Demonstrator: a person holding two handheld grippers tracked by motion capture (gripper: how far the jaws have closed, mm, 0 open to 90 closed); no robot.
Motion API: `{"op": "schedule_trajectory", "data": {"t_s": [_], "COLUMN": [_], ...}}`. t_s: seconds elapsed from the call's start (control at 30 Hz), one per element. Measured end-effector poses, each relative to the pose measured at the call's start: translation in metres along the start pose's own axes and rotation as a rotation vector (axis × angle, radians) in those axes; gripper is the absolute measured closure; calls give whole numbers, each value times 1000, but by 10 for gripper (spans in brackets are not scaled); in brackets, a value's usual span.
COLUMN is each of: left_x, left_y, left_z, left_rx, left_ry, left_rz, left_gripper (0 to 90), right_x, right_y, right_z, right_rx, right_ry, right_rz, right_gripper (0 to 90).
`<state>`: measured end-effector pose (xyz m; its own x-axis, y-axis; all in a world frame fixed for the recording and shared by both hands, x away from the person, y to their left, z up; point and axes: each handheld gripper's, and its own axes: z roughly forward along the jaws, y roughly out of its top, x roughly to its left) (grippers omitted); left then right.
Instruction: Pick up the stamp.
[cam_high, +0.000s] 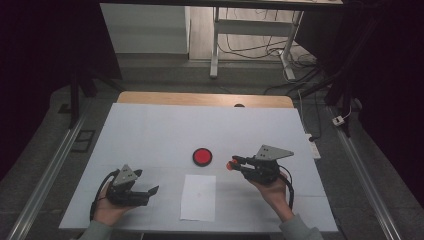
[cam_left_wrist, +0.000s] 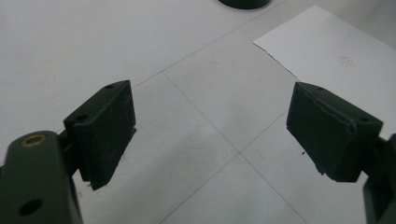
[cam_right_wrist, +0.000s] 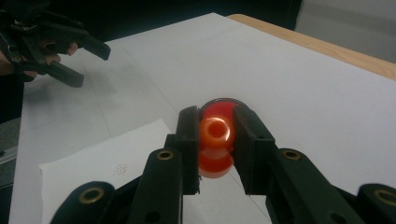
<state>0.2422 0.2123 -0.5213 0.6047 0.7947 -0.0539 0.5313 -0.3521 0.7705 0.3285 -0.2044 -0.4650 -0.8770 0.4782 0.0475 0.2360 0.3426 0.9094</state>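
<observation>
Two matte black grippers, the left gripper (cam_high: 146, 191) and the right gripper (cam_high: 235, 161), are seen, each topped by a grey three-cornered plate drilled with small holes and trailed by a black cable looped beside the hand. Blocky, wedge-shaped black pads (cam_left_wrist: 105, 126) with small screw holes are carried on jointed black links, whose pivots are marked by brass-coloured rings. Grey-green sleeves (cam_high: 300, 230) are worn at both wrists.

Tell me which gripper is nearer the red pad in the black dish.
Right. The right gripper hangs just right of the red pad, clamping an orange stamp; the left gripper sits farther off, down-left, open.
</observation>
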Motion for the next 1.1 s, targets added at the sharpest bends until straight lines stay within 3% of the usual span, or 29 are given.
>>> {"op": "schedule_trajectory", "data": {"t_s": [1.1], "left_x": [-1], "left_y": [1], "left_z": [5], "left_rx": [4], "left_ry": [-5], "left_rz": [3], "left_gripper": [161], "right_x": [30], "right_y": [0], "right_z": [38], "right_rx": [44], "right_ry": [120], "right_rz": [-21], "right_gripper": [721]}}
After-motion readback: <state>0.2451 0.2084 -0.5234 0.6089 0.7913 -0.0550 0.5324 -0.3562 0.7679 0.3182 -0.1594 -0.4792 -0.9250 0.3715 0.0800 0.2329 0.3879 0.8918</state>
